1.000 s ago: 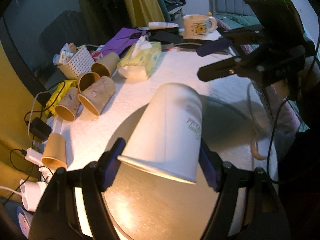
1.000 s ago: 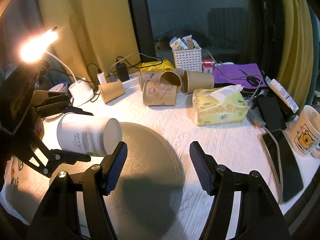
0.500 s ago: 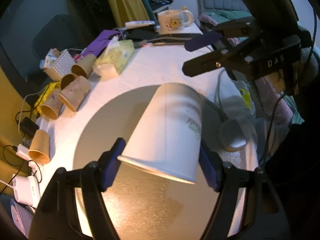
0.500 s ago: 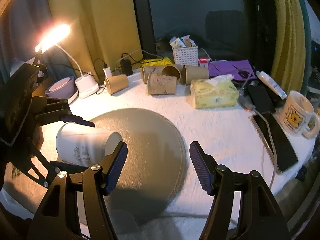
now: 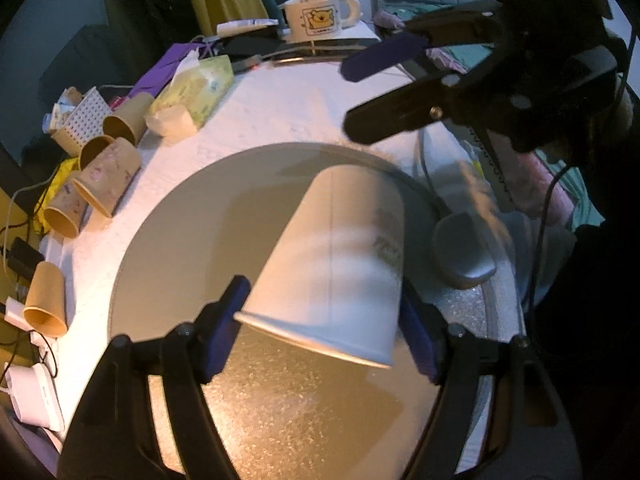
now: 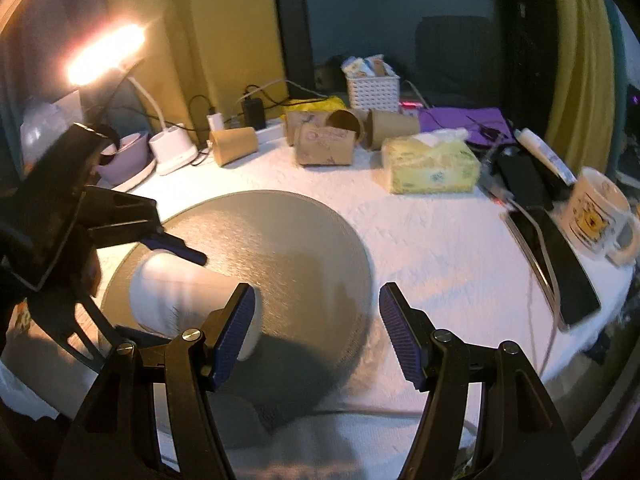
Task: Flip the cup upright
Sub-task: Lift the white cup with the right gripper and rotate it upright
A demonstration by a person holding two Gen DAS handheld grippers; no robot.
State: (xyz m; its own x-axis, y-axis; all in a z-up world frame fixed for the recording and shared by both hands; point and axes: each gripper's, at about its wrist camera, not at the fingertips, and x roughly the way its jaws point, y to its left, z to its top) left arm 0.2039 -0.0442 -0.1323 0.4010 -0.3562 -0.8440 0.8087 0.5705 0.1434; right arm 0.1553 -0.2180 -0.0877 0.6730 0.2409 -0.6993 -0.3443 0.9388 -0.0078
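White cloth-covered surface [image 6: 440, 248] under lamp [image 6: 106, 54], round grey mat [image 6: 280, 240], yellow curtains [image 6: 236, 28] behind, left gripper [image 5: 320, 332] fingers clamping white cup [image 5: 340, 264], right gripper [image 6: 316, 332] fingers spread, empty.

Between the left tongs [image 5: 320, 344], a smooth matt white paper cup [image 5: 340, 264] is lying over a grainy, glittering grey mat [image 5: 288, 408].

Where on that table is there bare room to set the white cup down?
The round grey mat is bare beyond the white cup. White cloth between mat and tissue box is also free. The back edge is crowded with brown cups; the phone and mug fill the right.
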